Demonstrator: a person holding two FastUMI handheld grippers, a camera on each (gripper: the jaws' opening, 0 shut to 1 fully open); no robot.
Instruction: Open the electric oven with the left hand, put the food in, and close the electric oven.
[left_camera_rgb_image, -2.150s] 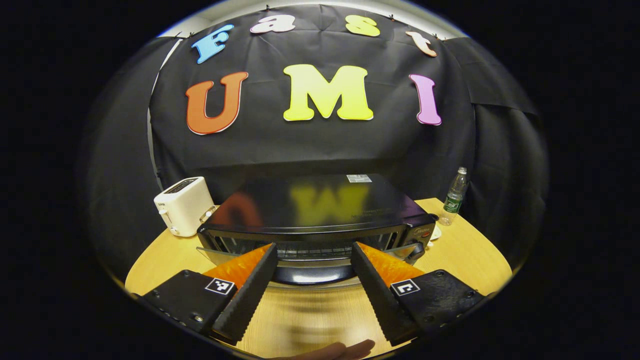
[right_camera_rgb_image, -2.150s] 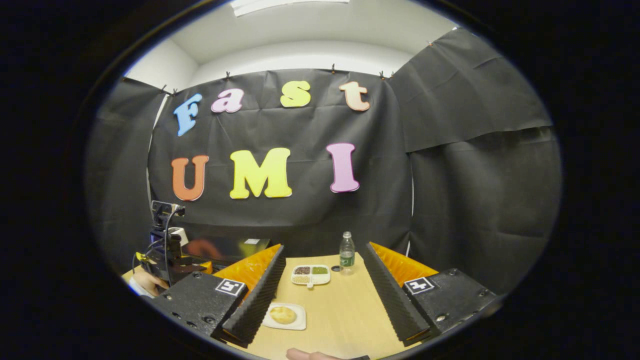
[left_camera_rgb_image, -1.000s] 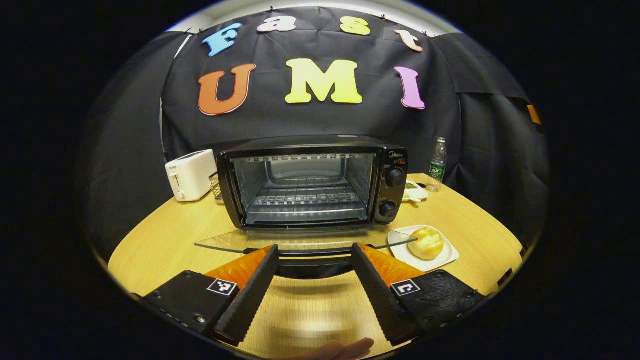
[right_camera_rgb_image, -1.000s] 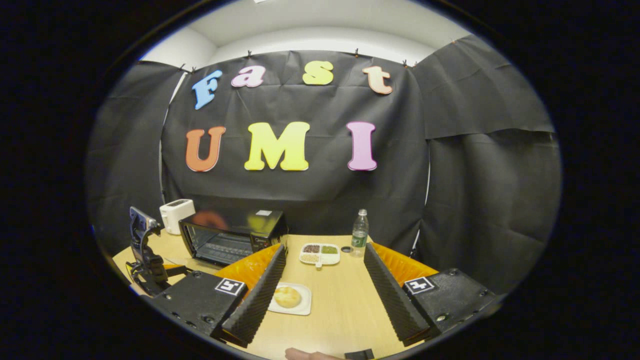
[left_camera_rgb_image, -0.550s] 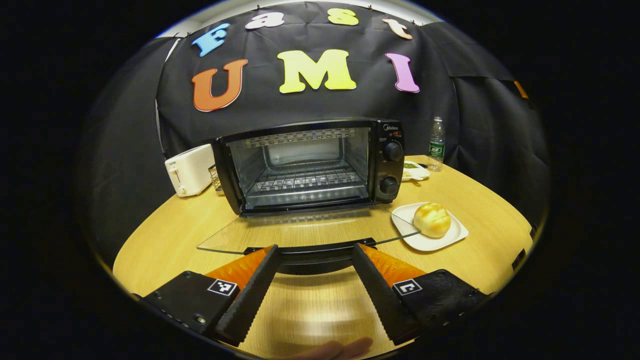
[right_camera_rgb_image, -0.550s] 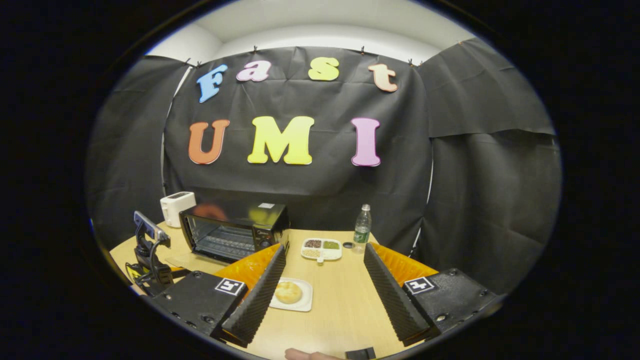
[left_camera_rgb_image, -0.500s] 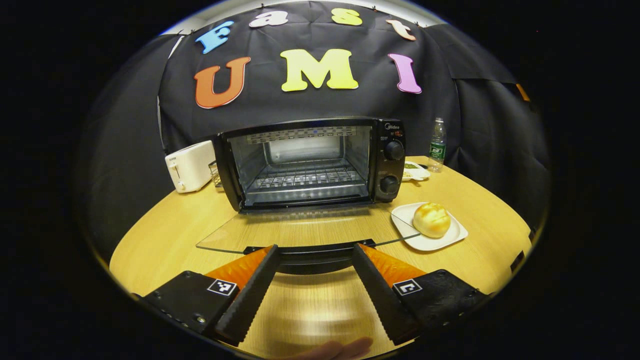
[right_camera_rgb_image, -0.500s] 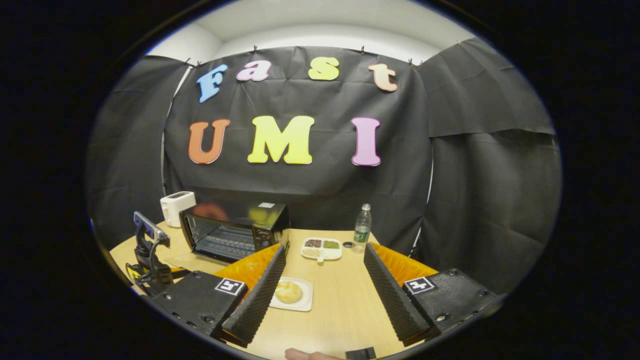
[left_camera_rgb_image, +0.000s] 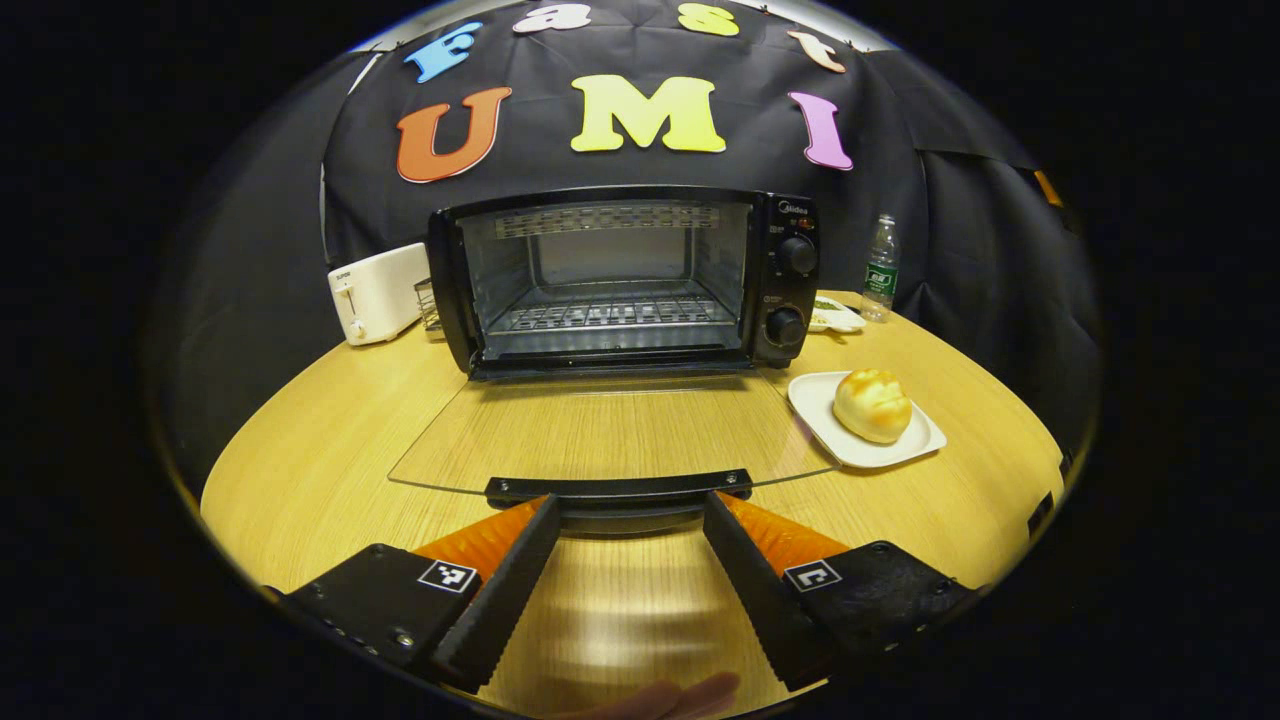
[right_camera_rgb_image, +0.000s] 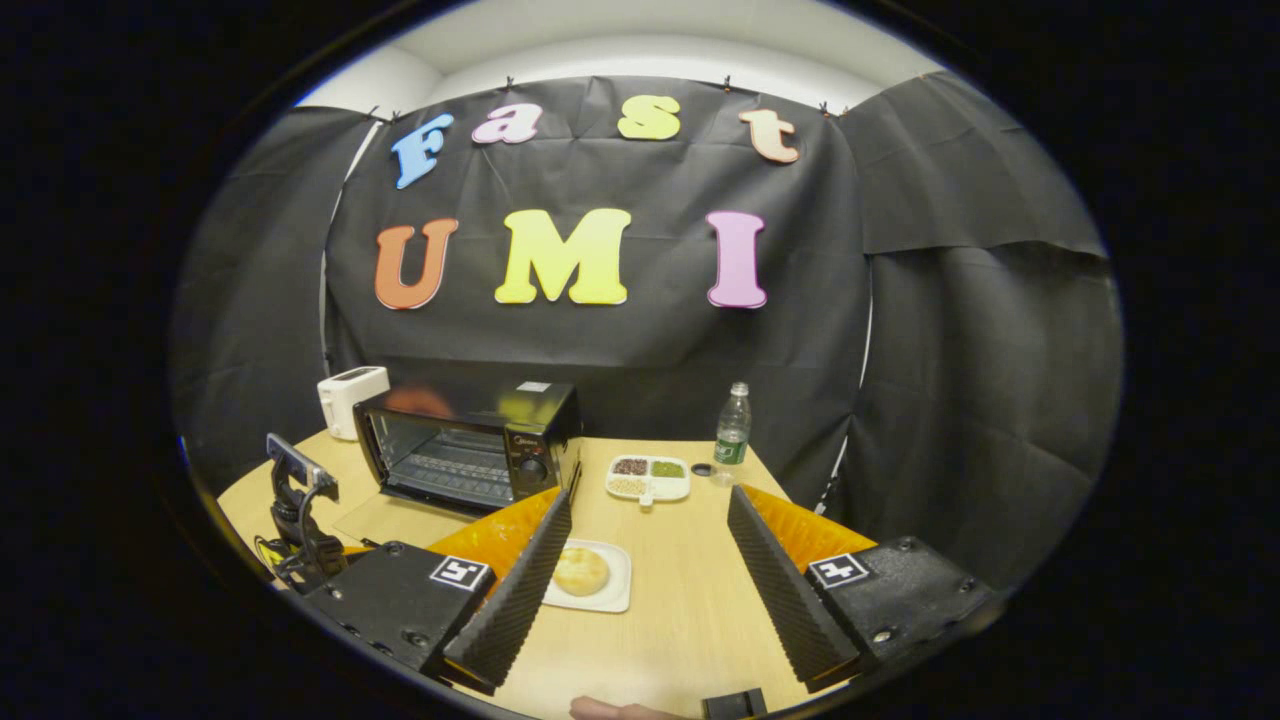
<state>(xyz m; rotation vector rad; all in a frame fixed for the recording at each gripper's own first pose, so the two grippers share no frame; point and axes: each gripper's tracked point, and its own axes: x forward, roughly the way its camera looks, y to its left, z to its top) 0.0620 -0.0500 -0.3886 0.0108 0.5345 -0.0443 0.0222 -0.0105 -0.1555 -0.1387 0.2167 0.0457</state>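
left tool (left_camera_rgb_image: 627, 508) at door handle (left_camera_rgb_image: 618, 488), wooden table (left_camera_rgb_image: 330, 420)

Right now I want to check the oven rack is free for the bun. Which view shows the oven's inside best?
The left gripper view: it faces the oven head-on, door down, and the rack shows bare. The right gripper view catches the oven small and at an angle, so its inside is hard to read.

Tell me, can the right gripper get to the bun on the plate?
Probably yes. The right gripper is open, and the bun sits uncovered on its white plate just ahead, beside the gripper's left finger, with bare table between.
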